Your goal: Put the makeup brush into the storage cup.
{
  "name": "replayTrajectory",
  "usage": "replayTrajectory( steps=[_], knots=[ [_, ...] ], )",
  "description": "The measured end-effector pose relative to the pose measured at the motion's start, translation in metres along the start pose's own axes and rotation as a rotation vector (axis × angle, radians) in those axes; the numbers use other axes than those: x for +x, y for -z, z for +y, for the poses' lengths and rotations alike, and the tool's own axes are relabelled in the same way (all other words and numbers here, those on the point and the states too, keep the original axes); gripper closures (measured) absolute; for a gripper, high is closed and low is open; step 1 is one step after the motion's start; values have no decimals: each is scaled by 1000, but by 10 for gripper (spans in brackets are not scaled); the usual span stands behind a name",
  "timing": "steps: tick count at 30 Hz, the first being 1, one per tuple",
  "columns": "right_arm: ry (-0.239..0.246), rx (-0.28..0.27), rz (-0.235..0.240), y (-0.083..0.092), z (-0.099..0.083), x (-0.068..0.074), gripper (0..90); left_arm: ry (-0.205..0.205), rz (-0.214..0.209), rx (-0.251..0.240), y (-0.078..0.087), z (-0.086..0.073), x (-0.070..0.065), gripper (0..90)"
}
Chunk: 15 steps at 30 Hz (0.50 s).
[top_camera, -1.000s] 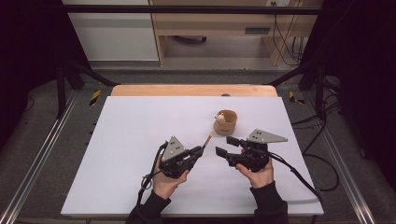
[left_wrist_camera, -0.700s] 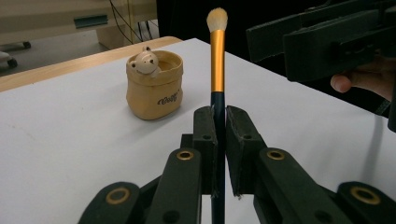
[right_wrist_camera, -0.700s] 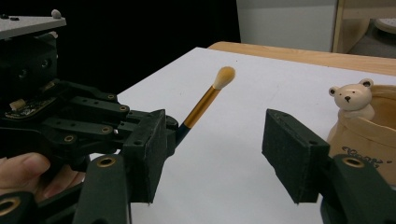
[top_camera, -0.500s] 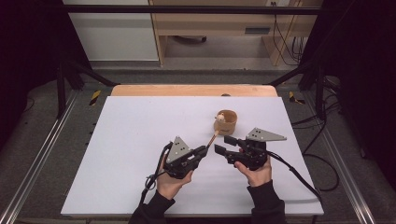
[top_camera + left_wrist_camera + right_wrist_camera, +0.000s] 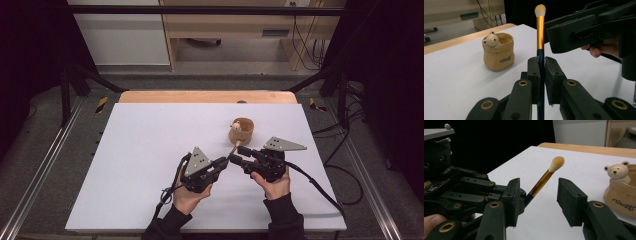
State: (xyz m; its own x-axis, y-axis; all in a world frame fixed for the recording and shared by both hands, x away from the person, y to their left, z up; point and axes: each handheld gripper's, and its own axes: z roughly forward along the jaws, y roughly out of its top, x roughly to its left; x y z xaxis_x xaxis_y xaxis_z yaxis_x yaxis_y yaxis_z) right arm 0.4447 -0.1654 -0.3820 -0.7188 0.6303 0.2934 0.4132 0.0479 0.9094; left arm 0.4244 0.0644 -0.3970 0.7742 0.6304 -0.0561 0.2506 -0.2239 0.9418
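Observation:
A makeup brush [image 5: 540, 32] with a dark handle, gold ferrule and pale bristles stands upright between the shut jaws of my left gripper [image 5: 542, 66]. In the high view the left gripper [image 5: 223, 162] sits at the table's front middle, and the brush [image 5: 234, 148] slants up toward a tan bear-faced cup [image 5: 242, 131]. My right gripper [image 5: 236, 159] faces it from the right, open. In the right gripper view the brush [image 5: 543, 182] passes between the open jaws of the right gripper [image 5: 540, 200], close to the left jaw. The cup [image 5: 621, 190] stands just beyond.
The white table top [image 5: 150, 150] has a wooden strip [image 5: 200, 96] along its back edge. Cables [image 5: 320, 185] trail from the grippers toward the front right. Metal rails [image 5: 45, 165] run along both sides of the table.
My left gripper has moved right with the brush, closing in on the right gripper. The right gripper has barely shifted.

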Motion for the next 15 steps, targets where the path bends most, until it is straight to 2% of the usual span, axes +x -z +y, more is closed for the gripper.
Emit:
replayTrajectory(
  steps=[15],
  knots=[
    [-25, -6, 23, 0, 0, 1, 659, -17, -3, -11, -2, 3, -8, 825]
  ],
)
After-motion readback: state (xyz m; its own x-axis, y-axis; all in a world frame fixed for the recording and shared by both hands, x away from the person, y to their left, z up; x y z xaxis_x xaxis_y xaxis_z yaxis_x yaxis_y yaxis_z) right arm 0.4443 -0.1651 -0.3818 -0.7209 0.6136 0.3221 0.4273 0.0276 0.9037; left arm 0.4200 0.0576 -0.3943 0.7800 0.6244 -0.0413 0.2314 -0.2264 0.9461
